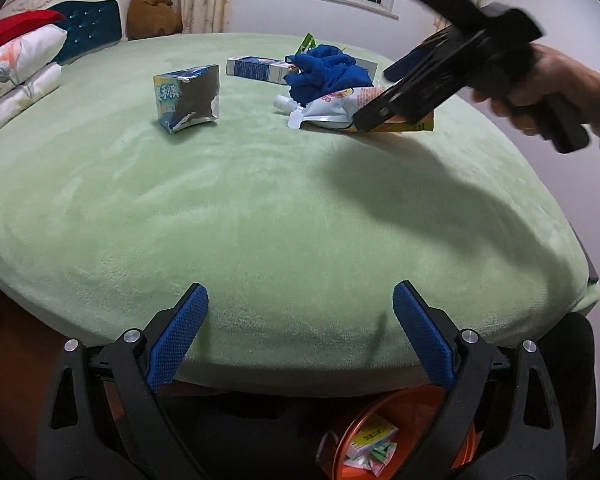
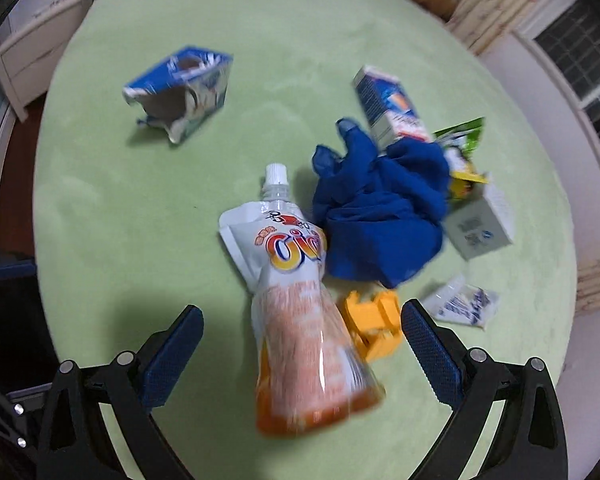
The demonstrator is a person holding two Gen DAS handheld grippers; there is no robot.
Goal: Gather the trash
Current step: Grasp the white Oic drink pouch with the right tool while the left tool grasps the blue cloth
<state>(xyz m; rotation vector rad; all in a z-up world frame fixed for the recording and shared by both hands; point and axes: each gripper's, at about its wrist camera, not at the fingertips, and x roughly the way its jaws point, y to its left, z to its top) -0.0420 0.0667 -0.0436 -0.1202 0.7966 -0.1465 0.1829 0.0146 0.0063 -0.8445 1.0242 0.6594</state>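
Note:
An orange and white drink pouch (image 2: pixel 300 312) with a white cap lies on the green bed (image 2: pixel 140 216). My right gripper (image 2: pixel 302 308) is open, its jaws on either side of the pouch's lower half. It also shows in the left wrist view (image 1: pixel 384 112), above the pouch (image 1: pixel 328 108). My left gripper (image 1: pixel 300 292) is open and empty over the bed's near edge. A torn blue carton (image 2: pixel 184 92) lies apart to the left. A blue cloth (image 2: pixel 380 208) lies against the pouch.
An orange bin (image 1: pixel 380 436) holding wrappers stands on the floor below the bed edge. A blue and white box (image 2: pixel 388 104), a white box (image 2: pixel 480 224), a green wrapper (image 2: pixel 460 136), a yellow piece (image 2: pixel 376 320) and a white sachet (image 2: pixel 460 300) lie around the cloth. Pillows (image 1: pixel 16 64) lie far left.

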